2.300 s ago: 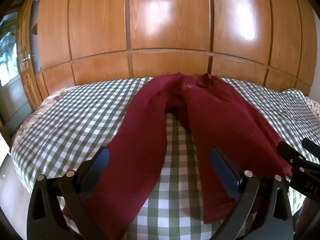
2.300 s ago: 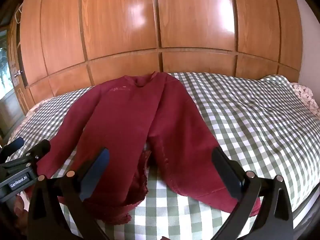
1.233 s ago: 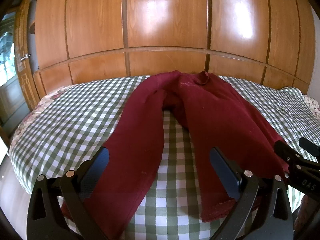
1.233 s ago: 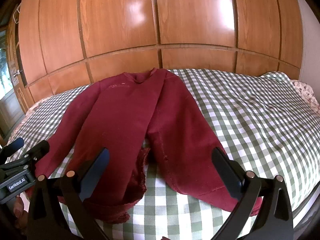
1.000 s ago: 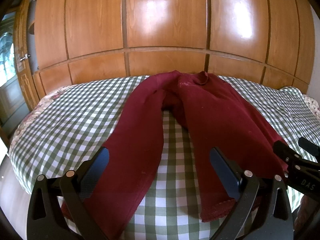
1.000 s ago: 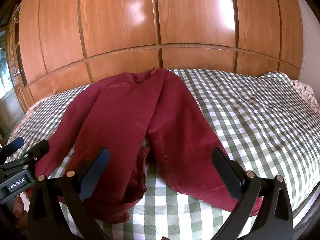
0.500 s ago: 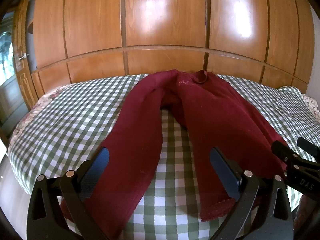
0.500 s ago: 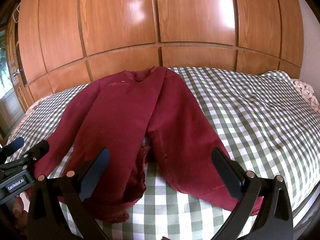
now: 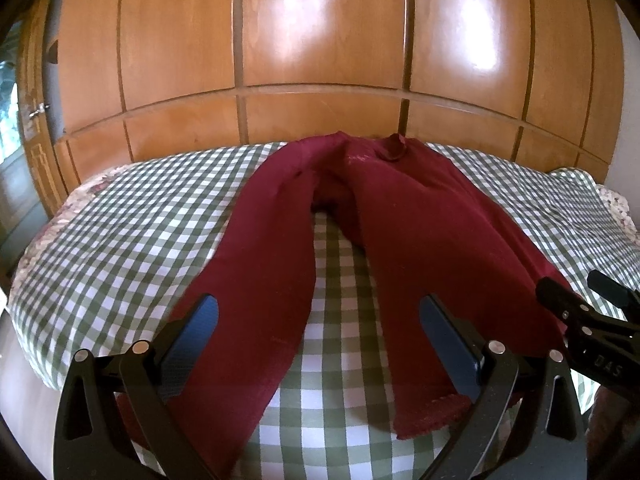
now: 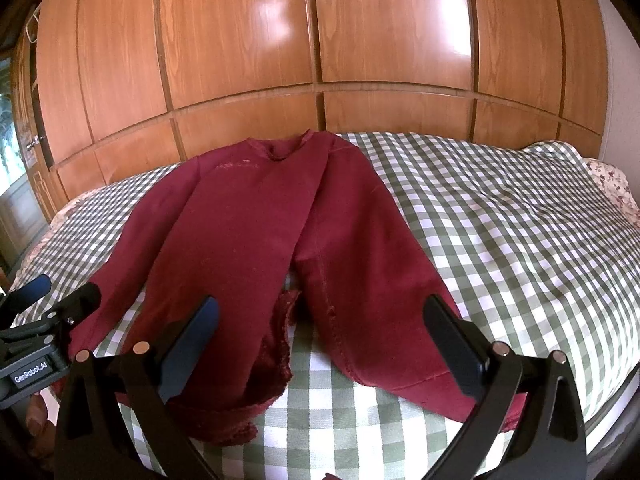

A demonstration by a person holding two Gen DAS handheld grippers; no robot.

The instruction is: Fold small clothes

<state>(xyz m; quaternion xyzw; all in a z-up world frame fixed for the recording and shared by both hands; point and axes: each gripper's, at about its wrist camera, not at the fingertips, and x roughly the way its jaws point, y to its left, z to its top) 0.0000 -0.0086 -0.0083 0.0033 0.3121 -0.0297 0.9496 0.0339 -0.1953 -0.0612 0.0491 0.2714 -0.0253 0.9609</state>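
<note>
A dark red long-sleeved top (image 9: 408, 220) (image 10: 256, 224) lies spread on the checked bed, collar toward the wooden wall, sleeves running down toward me. My left gripper (image 9: 318, 332) hovers open over the gap between the left sleeve and the body. My right gripper (image 10: 320, 332) hovers open above the frayed hem and the right sleeve. Neither holds any cloth. Each gripper shows at the edge of the other's view, the right gripper (image 9: 588, 316) and the left gripper (image 10: 48, 308).
The bed has a green and white checked cover (image 9: 132, 232) (image 10: 520, 224), with its near edge just under the grippers. Glossy wooden wardrobe panels (image 9: 320, 32) rise right behind the bed. A flowered pillow (image 10: 616, 180) lies at the far right.
Both grippers have risen and drawn back a little, so the top appears slightly farther and lower. Jaws stay open; the top has not moved.
</note>
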